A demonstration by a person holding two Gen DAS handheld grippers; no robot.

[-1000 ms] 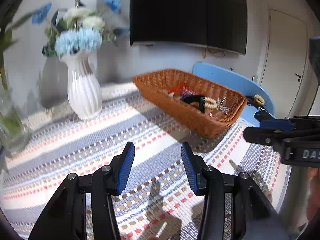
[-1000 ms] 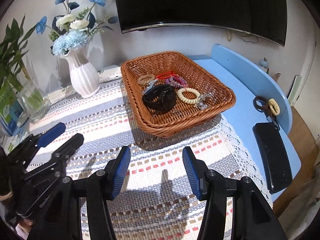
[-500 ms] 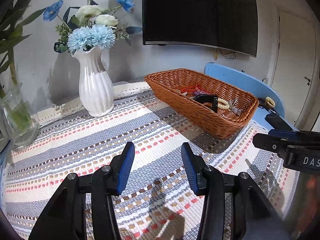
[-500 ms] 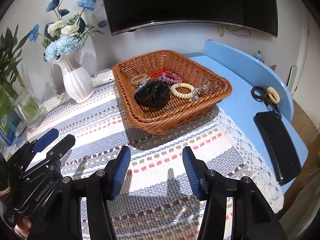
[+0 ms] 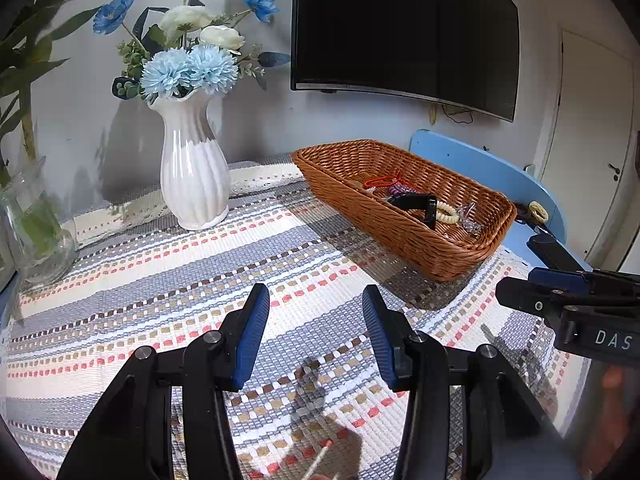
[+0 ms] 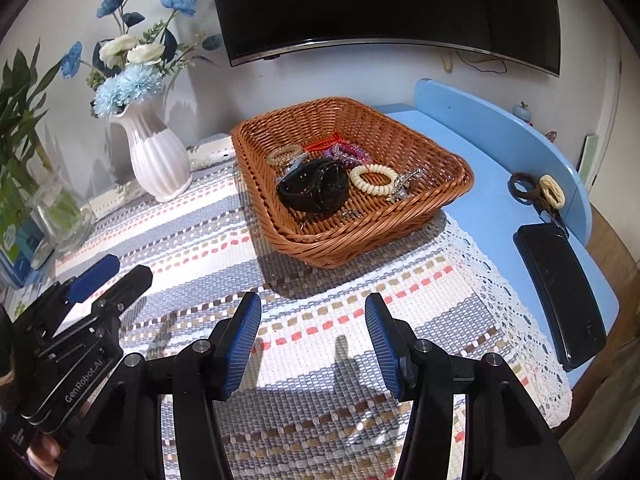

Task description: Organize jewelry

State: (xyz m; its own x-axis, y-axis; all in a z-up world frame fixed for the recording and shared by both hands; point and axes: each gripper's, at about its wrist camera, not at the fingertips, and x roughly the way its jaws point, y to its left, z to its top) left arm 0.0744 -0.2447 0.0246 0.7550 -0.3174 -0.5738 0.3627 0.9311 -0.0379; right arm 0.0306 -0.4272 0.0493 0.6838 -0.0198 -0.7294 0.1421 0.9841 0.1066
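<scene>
Since both hover over the striped cloth [image 6: 208, 248] short of the basket [image 6: 452, 192], the left gripper [image 5: 316, 336] and right gripper [image 6: 313, 344] gape wide, holding nothing. The jewelry sits heaped in the basket: watch [image 6: 316, 190], cream bracelet [image 6: 372, 179], beads [image 6: 348, 151]. That fits gathering finished, or sorting about to start.

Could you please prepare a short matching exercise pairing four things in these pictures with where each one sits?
Things:
1. black wristwatch
2. white ribbed ceramic vase
3. long black case
4. brown hair tie

Places:
A. on the striped woven cloth, left of the basket
B. inside the brown wicker basket
C. on the bare blue tabletop, beside a cream hair tie
D. along the right edge of the blue tabletop

Pairs: 1-B, 2-A, 3-D, 4-C
</scene>
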